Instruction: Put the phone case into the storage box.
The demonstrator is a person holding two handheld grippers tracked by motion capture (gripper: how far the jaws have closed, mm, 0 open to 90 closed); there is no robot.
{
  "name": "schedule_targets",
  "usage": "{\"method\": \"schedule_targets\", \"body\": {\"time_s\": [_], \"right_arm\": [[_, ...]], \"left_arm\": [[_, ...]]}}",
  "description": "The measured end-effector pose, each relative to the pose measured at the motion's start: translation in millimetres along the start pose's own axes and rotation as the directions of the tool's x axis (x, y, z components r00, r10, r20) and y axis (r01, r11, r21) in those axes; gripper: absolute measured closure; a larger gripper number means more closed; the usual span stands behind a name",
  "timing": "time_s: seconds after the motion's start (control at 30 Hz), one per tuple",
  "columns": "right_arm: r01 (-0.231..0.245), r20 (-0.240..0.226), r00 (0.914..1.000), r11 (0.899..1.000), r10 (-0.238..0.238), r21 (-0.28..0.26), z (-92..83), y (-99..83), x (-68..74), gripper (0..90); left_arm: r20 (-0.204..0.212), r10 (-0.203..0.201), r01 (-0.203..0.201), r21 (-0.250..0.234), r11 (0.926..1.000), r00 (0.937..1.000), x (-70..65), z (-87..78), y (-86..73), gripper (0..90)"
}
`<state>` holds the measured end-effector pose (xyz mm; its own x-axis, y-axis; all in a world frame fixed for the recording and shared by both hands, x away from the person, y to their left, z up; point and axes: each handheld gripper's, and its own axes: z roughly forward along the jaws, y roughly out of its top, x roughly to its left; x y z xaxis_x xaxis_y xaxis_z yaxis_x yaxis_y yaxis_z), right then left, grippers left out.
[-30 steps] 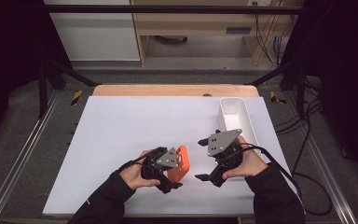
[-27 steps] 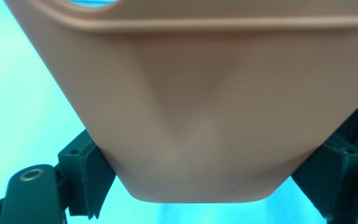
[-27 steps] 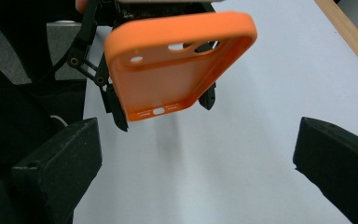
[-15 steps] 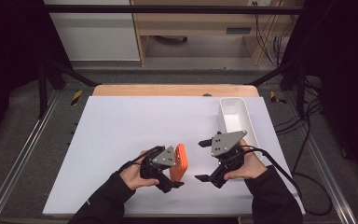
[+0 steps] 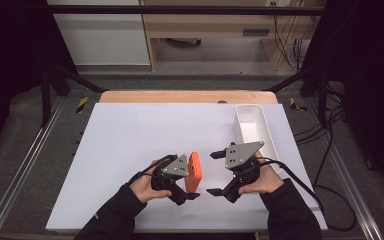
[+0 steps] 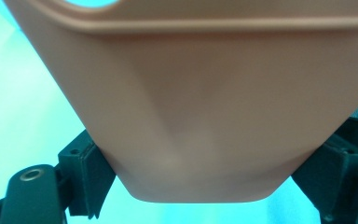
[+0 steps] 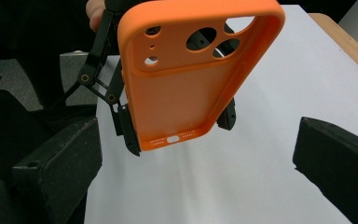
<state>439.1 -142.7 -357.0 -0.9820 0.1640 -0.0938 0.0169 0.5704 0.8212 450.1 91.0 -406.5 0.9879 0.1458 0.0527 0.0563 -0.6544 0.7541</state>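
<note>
Left claw (image 5: 189, 186) is clamped across the lower end of an orange phone case (image 5: 194, 172), its two jaws pressing on the case's long sides, so the case stands raised off the worktop (image 5: 130, 130) near the front edge, a little right of the middle. It seems to be held up this way, camera holes at the far end and its hollow side showing in the right gripper view, to offer it to the other hand. Right claw (image 5: 215, 172) hangs just beside it with its jaws spread wide and nothing between them, facing the case (image 7: 191, 74) as if ready to take the free end.

A white tray (image 5: 255, 131) lies lengthwise by the right edge, behind the right hand (image 5: 261, 180), and looks bare inside. Nothing sits between the case and the open jaws. A black cable (image 5: 300, 182) trails off the right claw over the front right corner; it could drag if the hand swings toward the tray.
</note>
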Motion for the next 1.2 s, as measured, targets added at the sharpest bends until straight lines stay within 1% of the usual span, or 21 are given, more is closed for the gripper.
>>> {"method": "schedule_targets", "body": {"time_s": [0.13,0.4,0.53,0.77,0.93,1.2], "right_arm": [[-0.002,-0.007,1.0,1.0,0.002,-0.007,0.9,0.1,0.9,1.8],[-0.003,-0.014,0.9999,1.0,0.003,-0.027,1.3,1.0,1.3,2.2],[-0.004,-0.019,0.9998,0.999,0.004,-0.033,2.0,1.4,1.5,2.4],[-0.007,-0.033,0.9994,0.999,0.005,-0.038,3.7,1.1,1.8,2.8],[-0.001,-0.038,0.9993,0.999,0.0,-0.04,4.5,0.8,2.2,3.0],[0.005,-0.058,0.9983,0.999,-0.008,-0.044,7.2,-0.1,2.8,4.7]], "left_arm": [[-0.003,0.006,-0.006,-0.007,1.0,1.0,-0.6,0.3,2.4,15.5],[0.004,0.01,-0.01,-0.008,0.9999,0.9999,-1.6,2.5,5.2,15.6],[0.004,0.021,-0.021,-0.01,0.9997,0.9998,-3.1,4.1,7.1,15.6],[0.014,0.038,-0.037,-0.009,0.9993,0.9992,-5.8,8.3,13.2,15.5],[0.021,0.043,-0.043,-0.006,0.9991,0.9989,-7.0,11.8,15.1,15.5],[0.038,0.051,-0.051,-0.002,0.9987,0.998,-9.3,16.7,17.0,15.5]]}}
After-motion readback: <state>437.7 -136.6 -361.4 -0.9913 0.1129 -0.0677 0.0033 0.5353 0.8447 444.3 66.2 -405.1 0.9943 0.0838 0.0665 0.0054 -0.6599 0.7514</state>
